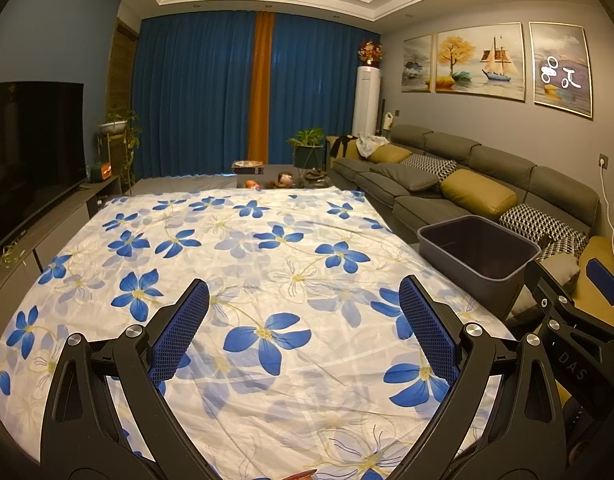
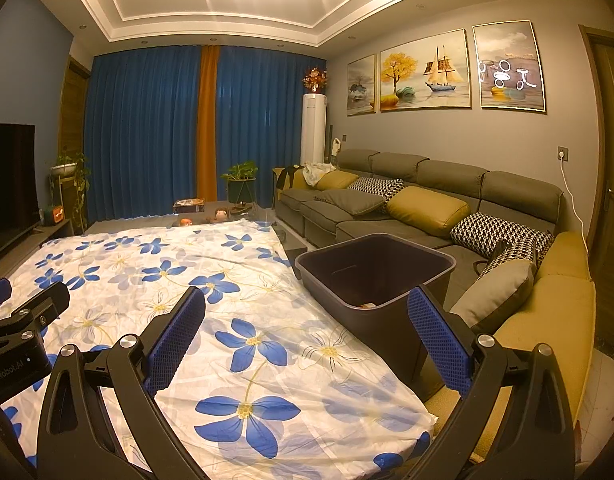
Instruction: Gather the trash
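Observation:
A dark grey bin (image 2: 387,280) stands off the right edge of the cloth-covered table; it also shows in the left wrist view (image 1: 479,248). A small pale and orange scrap (image 2: 367,305) lies inside it at the near wall. My left gripper (image 1: 303,292) is open and empty above the floral cloth (image 1: 235,264). My right gripper (image 2: 307,304) is open and empty, over the table's right edge just before the bin. An orange-red sliver (image 1: 303,473) peeks at the bottom edge of the left wrist view.
A long grey sofa (image 2: 427,208) with yellow and patterned cushions runs along the right wall behind the bin. A TV (image 1: 31,160) on a low cabinet stands at the left. Small items (image 1: 267,180) lie beyond the table's far edge, before blue curtains.

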Available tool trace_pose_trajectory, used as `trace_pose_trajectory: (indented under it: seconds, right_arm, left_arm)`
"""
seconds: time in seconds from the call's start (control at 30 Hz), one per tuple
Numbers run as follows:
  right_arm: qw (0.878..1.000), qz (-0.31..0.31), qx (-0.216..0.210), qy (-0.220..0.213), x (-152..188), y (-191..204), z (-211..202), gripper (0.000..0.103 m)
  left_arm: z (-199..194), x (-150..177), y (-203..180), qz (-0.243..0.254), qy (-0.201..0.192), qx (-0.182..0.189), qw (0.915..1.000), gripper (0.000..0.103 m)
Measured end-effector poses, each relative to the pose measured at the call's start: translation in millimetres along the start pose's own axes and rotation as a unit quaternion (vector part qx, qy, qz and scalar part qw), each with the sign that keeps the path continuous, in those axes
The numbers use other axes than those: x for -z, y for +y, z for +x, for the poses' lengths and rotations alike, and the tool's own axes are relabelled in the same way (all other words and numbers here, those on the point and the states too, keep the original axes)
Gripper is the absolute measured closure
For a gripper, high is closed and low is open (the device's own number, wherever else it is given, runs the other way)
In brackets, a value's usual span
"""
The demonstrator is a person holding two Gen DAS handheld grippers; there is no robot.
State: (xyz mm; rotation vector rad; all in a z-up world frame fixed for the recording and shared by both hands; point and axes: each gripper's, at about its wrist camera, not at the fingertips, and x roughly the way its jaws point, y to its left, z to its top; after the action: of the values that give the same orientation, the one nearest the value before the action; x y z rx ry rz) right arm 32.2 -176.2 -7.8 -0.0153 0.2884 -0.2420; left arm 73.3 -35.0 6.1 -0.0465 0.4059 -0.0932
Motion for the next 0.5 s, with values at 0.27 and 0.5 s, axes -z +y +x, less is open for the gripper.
trace_pose_trajectory:
  seconds: [0.27,0.5]
  right_arm:
    - [1.000,0.001,-0.001,0.000,-1.6,0.5,-0.3,0.006]
    - [1.000,0.002,-0.001,0.000,-1.8,0.0,0.1,0.006]
  left_arm:
    - [-0.8,-1.5,-3.3,0.002,-0.001,0.003,1.0000,0.009]
    - [3.4,-0.8,-5.2,0.011,0.002,0.005,0.9999,0.034]
